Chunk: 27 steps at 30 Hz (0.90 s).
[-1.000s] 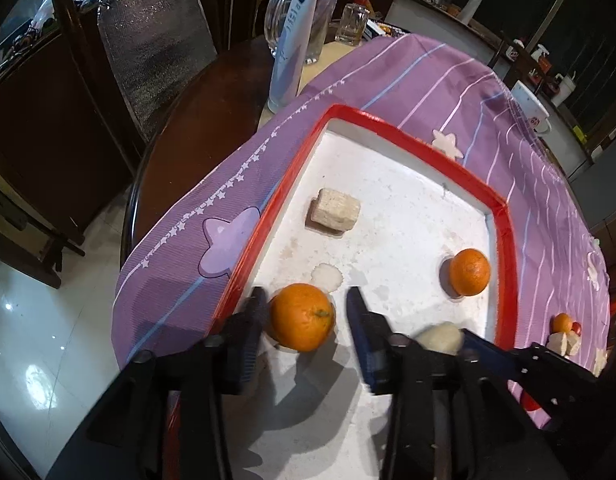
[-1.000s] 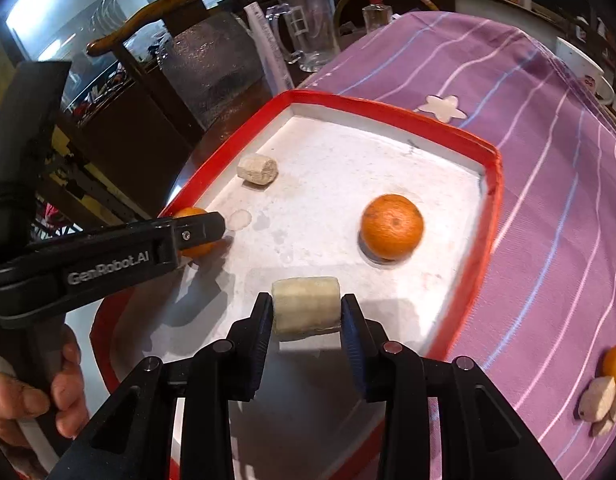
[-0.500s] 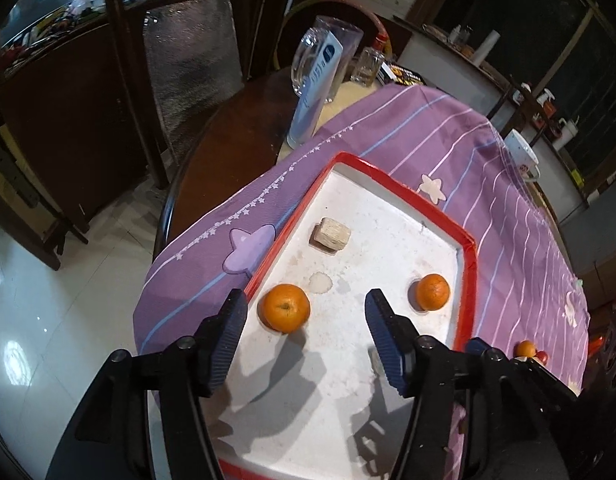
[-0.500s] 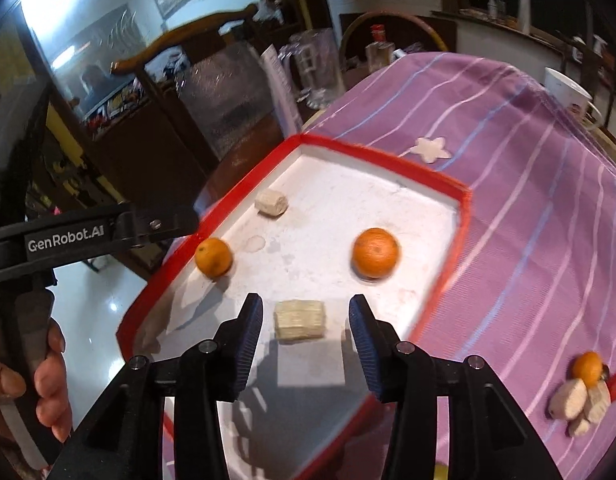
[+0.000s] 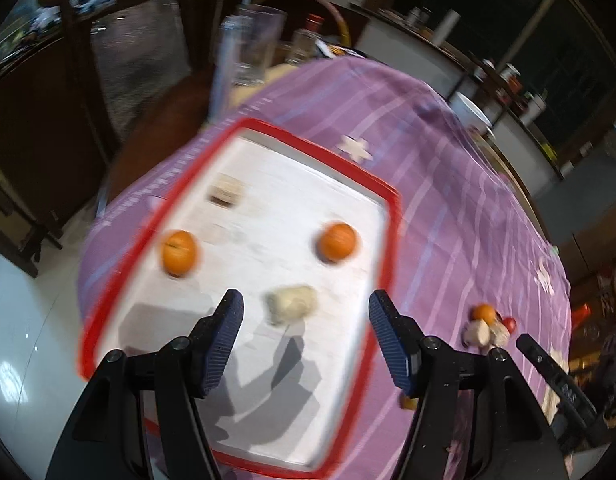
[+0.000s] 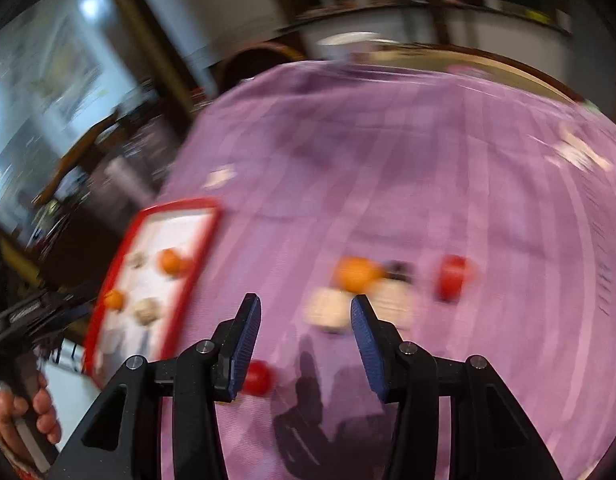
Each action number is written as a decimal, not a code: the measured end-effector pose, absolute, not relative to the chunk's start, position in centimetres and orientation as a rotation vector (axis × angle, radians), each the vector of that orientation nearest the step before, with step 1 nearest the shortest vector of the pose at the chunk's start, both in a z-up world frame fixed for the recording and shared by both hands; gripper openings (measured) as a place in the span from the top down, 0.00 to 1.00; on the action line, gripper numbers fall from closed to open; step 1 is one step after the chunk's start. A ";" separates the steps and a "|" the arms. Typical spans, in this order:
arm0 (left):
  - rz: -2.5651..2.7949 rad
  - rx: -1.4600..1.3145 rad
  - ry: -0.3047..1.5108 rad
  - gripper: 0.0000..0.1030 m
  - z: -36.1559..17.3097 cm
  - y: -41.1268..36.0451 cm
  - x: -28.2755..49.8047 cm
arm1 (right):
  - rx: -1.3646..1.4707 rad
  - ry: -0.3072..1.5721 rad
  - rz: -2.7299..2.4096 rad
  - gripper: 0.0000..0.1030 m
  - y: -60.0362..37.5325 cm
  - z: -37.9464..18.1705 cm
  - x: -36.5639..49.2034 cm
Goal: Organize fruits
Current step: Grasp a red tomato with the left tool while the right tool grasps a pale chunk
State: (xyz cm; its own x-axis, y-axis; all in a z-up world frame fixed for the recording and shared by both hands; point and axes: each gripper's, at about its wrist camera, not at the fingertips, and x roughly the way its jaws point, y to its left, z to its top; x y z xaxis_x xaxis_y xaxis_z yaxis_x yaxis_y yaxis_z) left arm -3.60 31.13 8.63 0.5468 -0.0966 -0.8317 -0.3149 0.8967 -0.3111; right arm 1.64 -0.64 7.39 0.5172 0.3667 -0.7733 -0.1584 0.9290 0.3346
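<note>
Both hand-held grippers have let go and swung off the red tray, left hand-held gripper opening, right hand-held gripper empty and parted over the surface's firm orange, which we judge wants a gentle mid-grip.

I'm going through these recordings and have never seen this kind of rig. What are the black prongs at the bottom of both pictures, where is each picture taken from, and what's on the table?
No robot is here: a person holds a two-finger gripper in each hand, and a fisheye camera on each looks along its fingers. The prongs are those fingers.

The left-hand view shows the left gripper, jaws opening and empty, above a red-rimmed tray holding two oranges and two pale fruit chunks.

The blurred right-hand view shows the right gripper, open and empty, over the purple tablecloth. Ahead of it lie another orange, pale pieces and red fruits. The person's hand shows at lower left.
</note>
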 end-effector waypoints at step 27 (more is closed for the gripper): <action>-0.171 -0.090 1.142 0.38 2.6 14.7 -2.1 | 0.162 1.065 0.401 0.50 -2.2 4.6 4.3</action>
State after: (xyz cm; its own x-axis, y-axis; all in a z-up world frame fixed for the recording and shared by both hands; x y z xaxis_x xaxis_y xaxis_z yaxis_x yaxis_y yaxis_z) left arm -2.11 14.70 2.58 0.4047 -0.1814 -0.8963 0.0894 0.9833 -0.1587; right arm 4.28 -2.23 4.57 0.4205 0.3957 -0.8164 -0.2410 0.9163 0.3200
